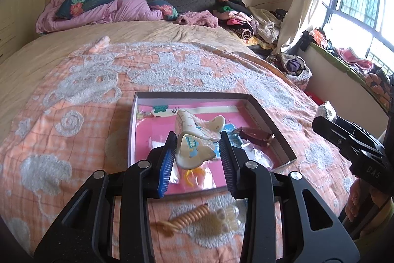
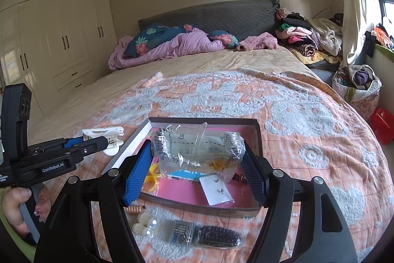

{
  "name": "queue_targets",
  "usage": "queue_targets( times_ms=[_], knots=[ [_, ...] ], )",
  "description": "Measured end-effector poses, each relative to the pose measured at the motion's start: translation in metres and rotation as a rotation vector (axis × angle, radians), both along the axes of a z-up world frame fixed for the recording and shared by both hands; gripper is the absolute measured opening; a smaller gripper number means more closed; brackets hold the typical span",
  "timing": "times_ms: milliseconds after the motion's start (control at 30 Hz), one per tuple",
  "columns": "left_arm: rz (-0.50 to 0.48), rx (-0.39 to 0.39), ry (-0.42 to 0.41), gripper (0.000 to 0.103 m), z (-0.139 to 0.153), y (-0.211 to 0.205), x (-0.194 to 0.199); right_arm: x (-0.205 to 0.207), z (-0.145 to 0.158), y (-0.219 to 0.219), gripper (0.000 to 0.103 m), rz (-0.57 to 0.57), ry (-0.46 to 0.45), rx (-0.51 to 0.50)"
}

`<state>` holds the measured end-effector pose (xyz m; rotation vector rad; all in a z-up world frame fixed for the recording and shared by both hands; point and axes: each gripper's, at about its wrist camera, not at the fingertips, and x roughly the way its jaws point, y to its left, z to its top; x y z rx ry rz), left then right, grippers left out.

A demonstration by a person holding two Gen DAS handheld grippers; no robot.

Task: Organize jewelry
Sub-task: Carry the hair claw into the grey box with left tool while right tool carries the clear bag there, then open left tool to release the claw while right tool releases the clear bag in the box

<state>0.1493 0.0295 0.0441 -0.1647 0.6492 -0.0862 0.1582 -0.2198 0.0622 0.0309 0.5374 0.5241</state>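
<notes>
My left gripper [image 1: 198, 141] is shut on a cream hair claw clip [image 1: 194, 137], held upright above a shallow box [image 1: 134, 130] lined in pink. In the box lie a maroon-strapped watch [image 1: 256, 137], a yellow ring [image 2: 152, 176] and a small earring card [image 2: 216, 189]. Over the same box [image 2: 204, 119], my right gripper [image 2: 197, 148] is shut on a clear plastic bag [image 2: 197, 152] holding silver coiled bracelets. The left gripper [image 2: 104, 139] with its clip [image 2: 108, 136] shows at the left of the right wrist view. At the right edge of the left wrist view is the right gripper [image 1: 319, 123].
On the orange bedspread in front of the box lie an orange coil hair tie [image 1: 187, 216], a cream flower clip [image 2: 142, 226], a packet of beads [image 2: 179, 231] and a black brush [image 2: 219, 237]. A person's hand [image 2: 14, 201] grips the left tool. Piled clothes fill the bed's far right.
</notes>
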Motion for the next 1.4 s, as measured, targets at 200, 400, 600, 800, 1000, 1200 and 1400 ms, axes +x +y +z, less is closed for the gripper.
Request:
queue_targets(
  times_ms=[200, 400, 600, 800, 1000, 1200, 1400],
  knots=[
    [-0.006, 0.006, 0.015, 0.027, -0.006, -0.003, 0.019, 0.01, -0.006, 0.001, 0.069, -0.015, 0.013, -0.01],
    [-0.01, 0.024, 0.036, 0.027, -0.015, -0.009, 0.041, 0.026, -0.018, 0.003, 0.069, -0.036, 0.03, -0.035],
    [-0.015, 0.045, 0.066, 0.027, -0.027, -0.013, 0.058, 0.042, -0.037, 0.002, 0.069, -0.06, 0.059, -0.064],
    [-0.019, 0.058, 0.102, 0.027, -0.04, -0.016, 0.07, 0.049, -0.059, 0.004, 0.069, -0.059, 0.093, -0.088],
    [-0.017, 0.067, 0.138, 0.027, -0.056, -0.019, 0.077, 0.056, -0.08, 0.005, 0.069, -0.047, 0.121, -0.109],
    [-0.015, 0.072, 0.159, 0.027, -0.066, -0.02, 0.08, 0.064, -0.093, 0.005, 0.069, -0.051, 0.151, -0.114],
    [-0.011, 0.072, 0.176, 0.027, -0.075, -0.02, 0.085, 0.07, -0.101, 0.004, 0.069, -0.048, 0.163, -0.119]
  ],
)
